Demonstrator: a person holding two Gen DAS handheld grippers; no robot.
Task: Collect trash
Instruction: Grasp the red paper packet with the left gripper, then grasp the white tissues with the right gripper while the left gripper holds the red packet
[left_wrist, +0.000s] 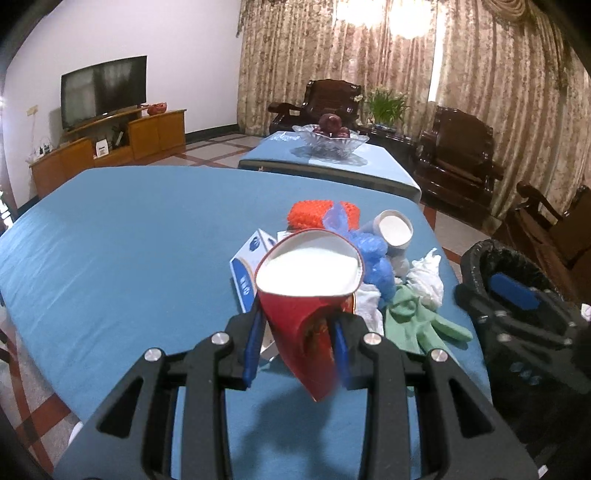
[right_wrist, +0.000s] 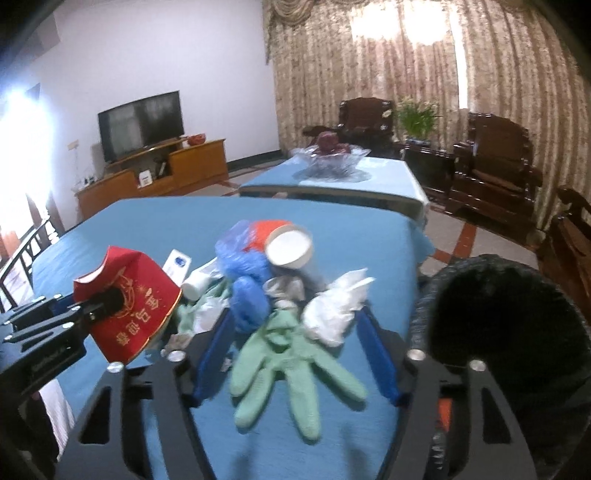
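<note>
My left gripper (left_wrist: 297, 334) is shut on a squashed red paper cup (left_wrist: 306, 291) and holds it above the blue table; it also shows in the right wrist view (right_wrist: 129, 299). My right gripper (right_wrist: 295, 354) is open, its jaws on either side of a green glove (right_wrist: 288, 362). Behind the glove lie crumpled white plastic (right_wrist: 332, 314), blue plastic bags (right_wrist: 247, 291), a white paper cup (right_wrist: 290, 245), an orange net (left_wrist: 314, 214) and a white-blue box (left_wrist: 247, 266). A black-lined trash bin (right_wrist: 506, 325) stands at the table's right edge.
The blue table (left_wrist: 129, 240) stretches to the left. A second blue table with a glass fruit bowl (left_wrist: 330, 138) stands behind. Dark wooden armchairs (left_wrist: 458, 158) line the right side by the curtains. A TV (left_wrist: 103, 88) sits on a wooden cabinet at far left.
</note>
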